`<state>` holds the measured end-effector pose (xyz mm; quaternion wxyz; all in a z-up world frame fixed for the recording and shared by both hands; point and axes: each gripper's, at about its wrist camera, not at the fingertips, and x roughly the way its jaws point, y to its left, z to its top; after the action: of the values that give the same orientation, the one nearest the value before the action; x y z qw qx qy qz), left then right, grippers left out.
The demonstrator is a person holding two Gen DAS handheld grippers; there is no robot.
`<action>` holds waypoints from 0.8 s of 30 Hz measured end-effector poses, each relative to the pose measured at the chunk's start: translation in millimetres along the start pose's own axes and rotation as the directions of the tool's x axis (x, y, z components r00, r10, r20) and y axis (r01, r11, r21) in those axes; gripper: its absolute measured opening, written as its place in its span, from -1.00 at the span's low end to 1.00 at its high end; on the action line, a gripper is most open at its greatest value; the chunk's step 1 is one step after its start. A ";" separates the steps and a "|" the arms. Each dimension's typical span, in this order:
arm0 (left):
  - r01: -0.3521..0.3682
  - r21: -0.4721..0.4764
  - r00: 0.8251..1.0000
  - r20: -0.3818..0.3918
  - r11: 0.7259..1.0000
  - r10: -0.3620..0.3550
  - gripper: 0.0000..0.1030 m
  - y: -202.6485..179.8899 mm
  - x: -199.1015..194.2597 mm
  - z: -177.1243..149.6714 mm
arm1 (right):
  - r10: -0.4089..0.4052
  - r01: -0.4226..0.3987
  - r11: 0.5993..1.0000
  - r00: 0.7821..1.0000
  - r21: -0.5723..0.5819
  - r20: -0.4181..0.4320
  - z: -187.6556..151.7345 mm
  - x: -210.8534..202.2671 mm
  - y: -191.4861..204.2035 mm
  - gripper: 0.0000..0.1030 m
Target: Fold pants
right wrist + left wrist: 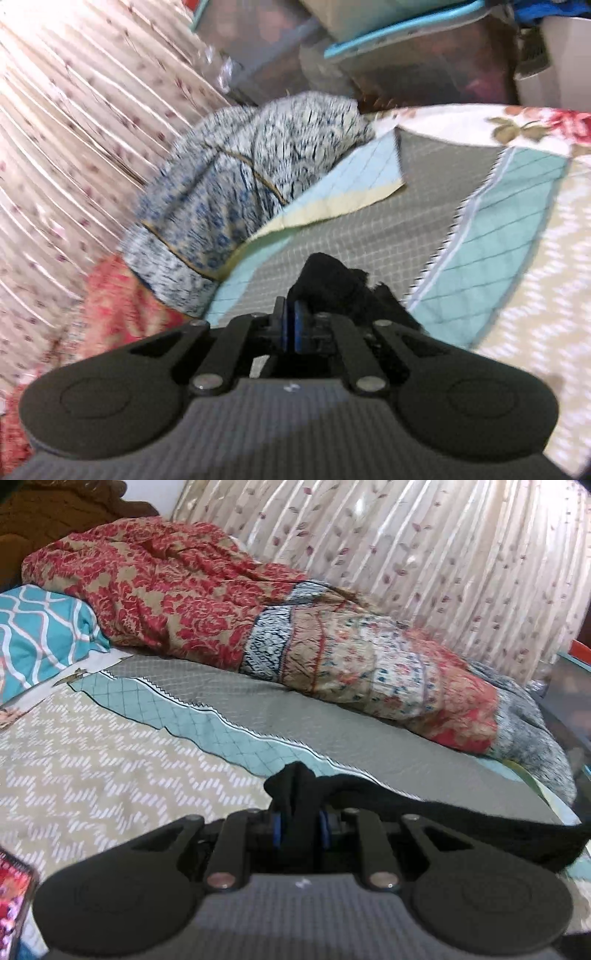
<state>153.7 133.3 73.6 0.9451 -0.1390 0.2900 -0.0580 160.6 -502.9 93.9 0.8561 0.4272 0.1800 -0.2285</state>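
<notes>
The black pants [443, 812] hang over the bed, stretched as a dark band from centre to the right edge of the left wrist view. My left gripper [300, 823] is shut on a bunched fold of that cloth, which sticks up between the blue pads [277, 829]. In the right wrist view, my right gripper [291, 325] is shut on another bunch of the black pants [332, 280], the fabric bulging past the fingertips and trailing down to the right. The rest of the garment is hidden below both grippers.
The bed carries a patterned quilt [110, 768] in grey, teal and beige. A red floral blanket [177, 598] lies along the far side beside a teal pillow [40, 638]. A blue-white cloth heap [229, 199] sits by the floral curtain [55, 129]. Boxes [406, 48] stand beyond the bed.
</notes>
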 end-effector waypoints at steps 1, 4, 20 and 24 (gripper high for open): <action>0.007 0.007 1.000 -0.007 1.000 -0.007 -0.69 -0.2 -7.8 -4.2 | 0.013 -0.013 1.000 1.000 0.010 0.005 0.8 -17.1 -7.7 -0.89; 0.024 0.029 0.999 -0.039 0.999 -0.023 -0.69 1.1 -35.4 -24.0 | 0.026 -0.027 0.999 0.999 0.047 0.026 -3.0 -71.3 -37.8 -0.89; 0.029 0.052 0.967 -0.252 0.998 -0.015 -0.50 21.8 -133.4 -125.5 | -0.241 0.233 0.952 0.970 0.200 0.017 -104.7 -222.1 -220.1 -0.54; 0.061 0.070 0.968 -0.249 0.996 -0.042 -0.15 25.5 -155.6 -130.3 | -0.323 0.296 0.928 0.941 0.224 0.095 -106.2 -229.7 -219.7 -0.05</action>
<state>-47.5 157.4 45.4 0.9044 -0.1016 0.3994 -0.1105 -162.0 -478.5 6.4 0.7700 0.4642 0.1643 -0.4058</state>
